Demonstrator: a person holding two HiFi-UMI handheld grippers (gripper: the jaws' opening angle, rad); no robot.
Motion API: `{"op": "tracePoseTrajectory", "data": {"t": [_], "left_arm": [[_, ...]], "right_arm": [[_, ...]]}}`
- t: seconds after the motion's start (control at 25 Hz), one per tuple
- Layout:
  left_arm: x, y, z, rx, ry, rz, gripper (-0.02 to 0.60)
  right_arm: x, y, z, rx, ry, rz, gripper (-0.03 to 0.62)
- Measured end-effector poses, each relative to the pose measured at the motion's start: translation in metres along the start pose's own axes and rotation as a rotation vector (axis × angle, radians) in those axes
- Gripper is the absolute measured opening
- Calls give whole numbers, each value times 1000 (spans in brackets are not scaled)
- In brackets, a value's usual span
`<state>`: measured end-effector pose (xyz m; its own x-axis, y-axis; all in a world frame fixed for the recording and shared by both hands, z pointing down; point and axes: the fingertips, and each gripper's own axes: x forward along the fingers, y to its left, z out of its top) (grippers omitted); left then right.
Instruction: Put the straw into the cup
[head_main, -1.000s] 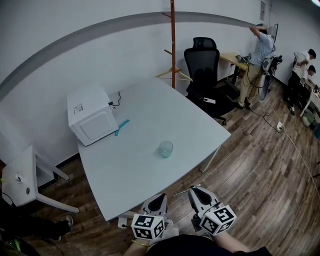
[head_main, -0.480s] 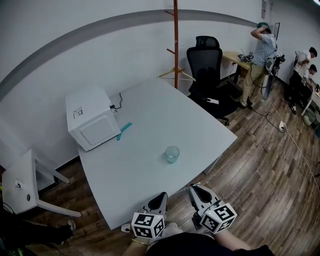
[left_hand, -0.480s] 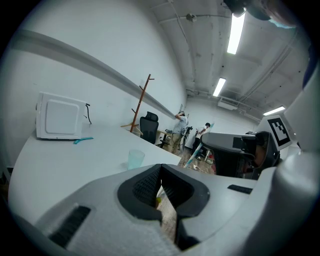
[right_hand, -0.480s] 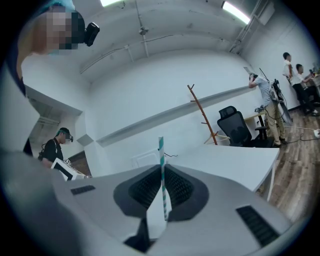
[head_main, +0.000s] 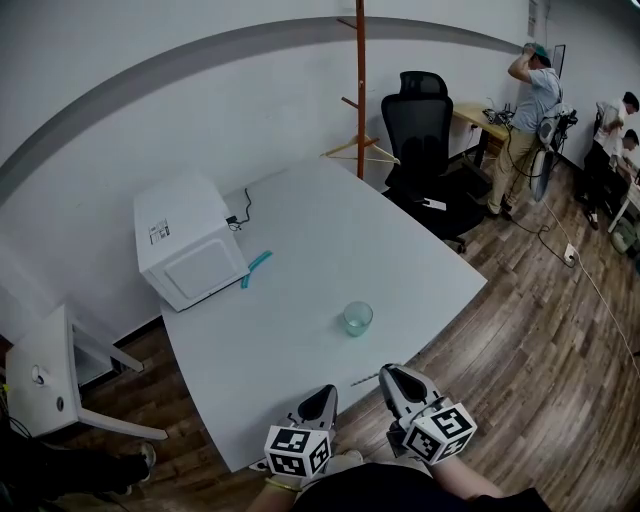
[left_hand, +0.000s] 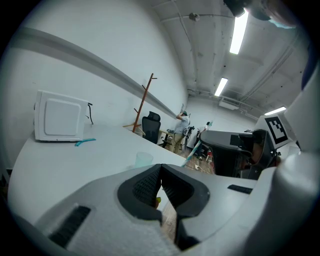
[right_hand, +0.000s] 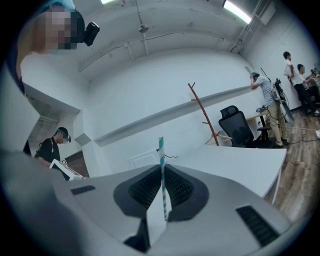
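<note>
White table (head_main: 300, 250) fills most of the head view. The left hand-held gripper (head_main: 321, 393) sits at its near edge. In the left gripper view its pads are pressed together at the tips with nothing gripped. Far ahead and to the left of it is a white microwave-like box (left_hand: 57, 116), with a teal item (left_hand: 85, 142) lying just beside the box.

A clear cup (head_main: 358, 318) stands upright on the table, empty. It is just ahead of both hand-held grippers and between their lines, right of the left one and left of the right one. The left gripper view has the cup (left_hand: 144, 159) right above its jaws. The right gripper view does not catch it.

The right hand-held gripper (head_main: 396, 378) is off the table edge, with its jaws pinching a teal-and-white striped straw (right_hand: 161, 150). Its own view shows the stripes and the straw standing up past the pads. In the head view the straw (head_main: 364, 379) is only a thin sliver pointing left, well clear of the cup.

Far ahead to the right are a wooden coat stand (head_main: 360, 90) and a black office chair (head_main: 425, 130). People stand at the far right, and one more person shows only at the left of the right gripper view.
</note>
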<state>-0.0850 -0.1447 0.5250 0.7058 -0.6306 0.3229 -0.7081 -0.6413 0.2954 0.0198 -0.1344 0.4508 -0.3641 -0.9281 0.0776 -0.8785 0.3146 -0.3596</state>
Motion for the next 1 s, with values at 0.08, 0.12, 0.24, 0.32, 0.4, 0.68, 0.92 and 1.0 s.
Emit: {"op": "tracePoseTrajectory", "data": {"t": [0.08,0.12,0.24,0.32,0.4,0.68,0.92,1.0], "left_arm": [[2,6,1,3,2,1,19],[4,8,2,3,2,3,20],[7,13,4,-4,0,10,20],[9,14,4,-9,2,15,20],[11,15,5,-12,5,18,20],[29,28,8,-29,13,56,20],[51,41,23,-36,12,94,19],[57,44,28,-41,11,107,19]], "right_arm": [[7,0,2,-2,-8,0,40],[9,0,4,-4,-11,-1,40],[13,-6,6,-6,-12,-9,41],[14,-11,8,-7,-10,-16,40],[16,-17,10,-8,-10,-26,40],[35,-44,17,-3,-3,-27,40],[64,-59,27,-3,20,11,40],[71,-64,30,-2,30,22,40]]}}
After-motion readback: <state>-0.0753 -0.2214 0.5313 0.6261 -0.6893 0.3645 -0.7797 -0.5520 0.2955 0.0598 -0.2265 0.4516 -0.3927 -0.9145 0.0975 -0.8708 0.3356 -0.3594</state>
